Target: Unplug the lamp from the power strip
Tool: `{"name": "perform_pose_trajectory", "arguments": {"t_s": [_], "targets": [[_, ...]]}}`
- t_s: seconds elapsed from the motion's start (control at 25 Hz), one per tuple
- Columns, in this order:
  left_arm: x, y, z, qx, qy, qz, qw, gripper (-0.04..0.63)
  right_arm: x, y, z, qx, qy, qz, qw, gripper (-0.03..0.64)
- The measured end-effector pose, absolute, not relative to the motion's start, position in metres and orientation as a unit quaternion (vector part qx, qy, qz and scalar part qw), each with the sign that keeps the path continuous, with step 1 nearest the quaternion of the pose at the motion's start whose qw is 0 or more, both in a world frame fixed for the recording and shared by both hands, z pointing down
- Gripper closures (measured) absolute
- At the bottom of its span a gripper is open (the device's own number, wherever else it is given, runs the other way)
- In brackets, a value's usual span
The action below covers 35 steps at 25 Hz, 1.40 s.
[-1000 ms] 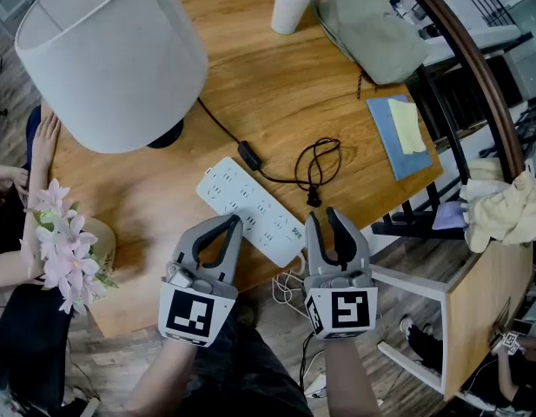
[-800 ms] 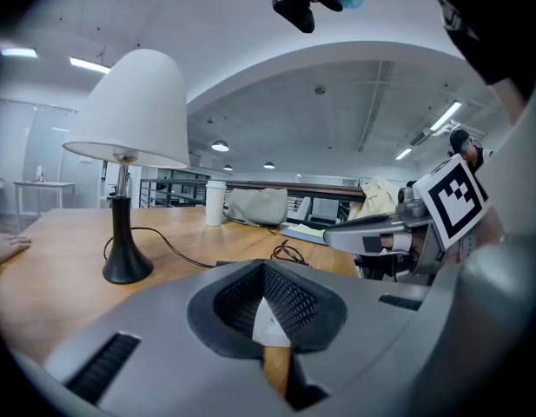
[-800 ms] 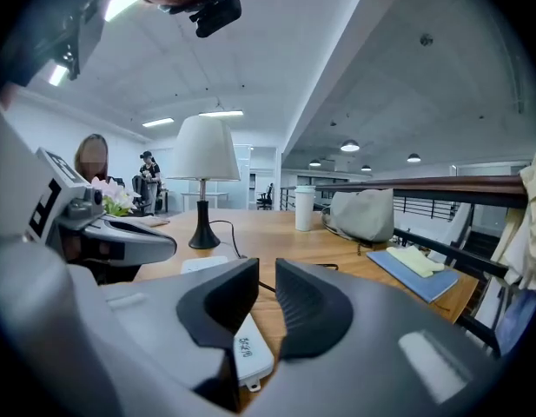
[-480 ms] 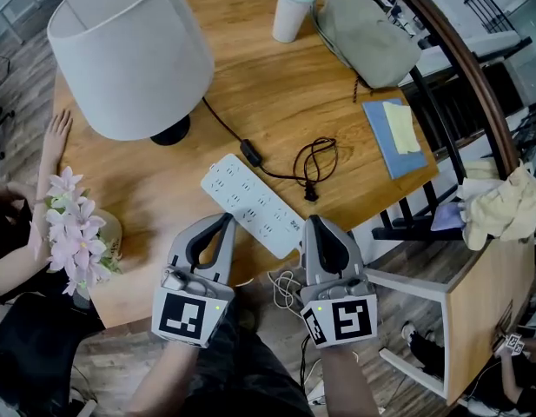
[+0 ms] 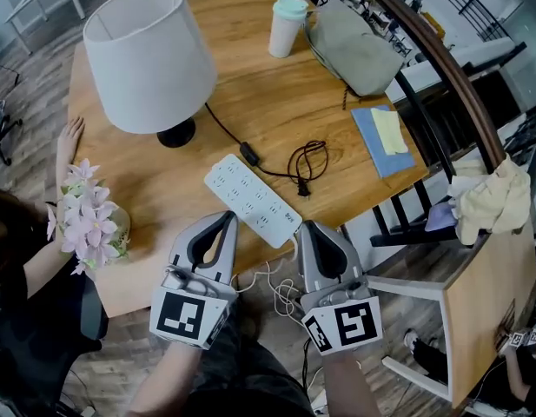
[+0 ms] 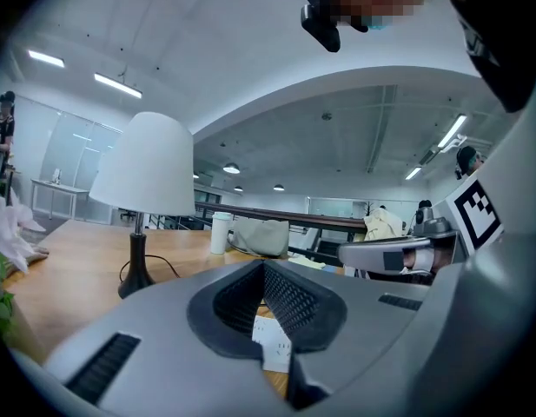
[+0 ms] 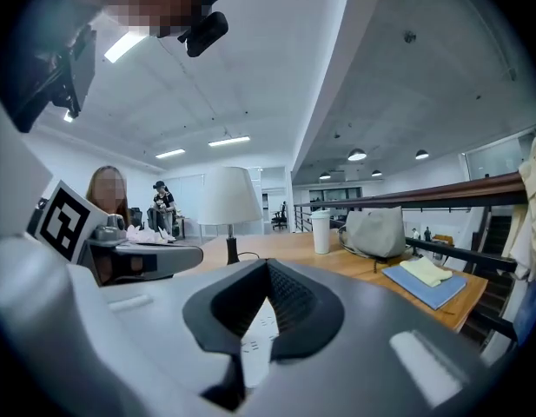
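Both claws are pinched fully shut with nothing in them. The left gripper [image 5: 225, 219] and right gripper [image 5: 314, 227] hang on the near side of the long white plastic power strip [image 5: 253, 200], close to it but apparently not touching.

Task looks done, judging by the layout:
- No plug shows in the strip's sockets.
- The small black plug [image 5: 302, 189] on the end of the thin black lamp cord [image 5: 222, 133] lies loose on the light wooden table [image 5: 250, 85], just beside the strip's right end.
- The cord loops in a loose coil [image 5: 307, 158] just beyond the strip.
- From there it runs back to the table lamp with a white drum shade and black base [image 5: 150, 55], well beyond the strip to the left.

No step seems left. At most the plug could be moved further from the strip.
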<state>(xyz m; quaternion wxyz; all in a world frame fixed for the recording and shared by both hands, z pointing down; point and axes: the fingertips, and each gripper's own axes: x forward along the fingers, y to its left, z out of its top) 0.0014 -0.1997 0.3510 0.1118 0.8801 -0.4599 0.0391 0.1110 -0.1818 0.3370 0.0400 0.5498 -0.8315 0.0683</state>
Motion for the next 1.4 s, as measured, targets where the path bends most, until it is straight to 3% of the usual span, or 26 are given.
{"name": "perform_pose_trajectory", "arguments": {"t_s": [1.4], "targets": [[-0.015,-0.086,0.229,0.888,-0.455,0.003,0.066,0.598,0.078,-0.066,0.217,0.493,-0.87,0.012,0.008,0.609]]}}
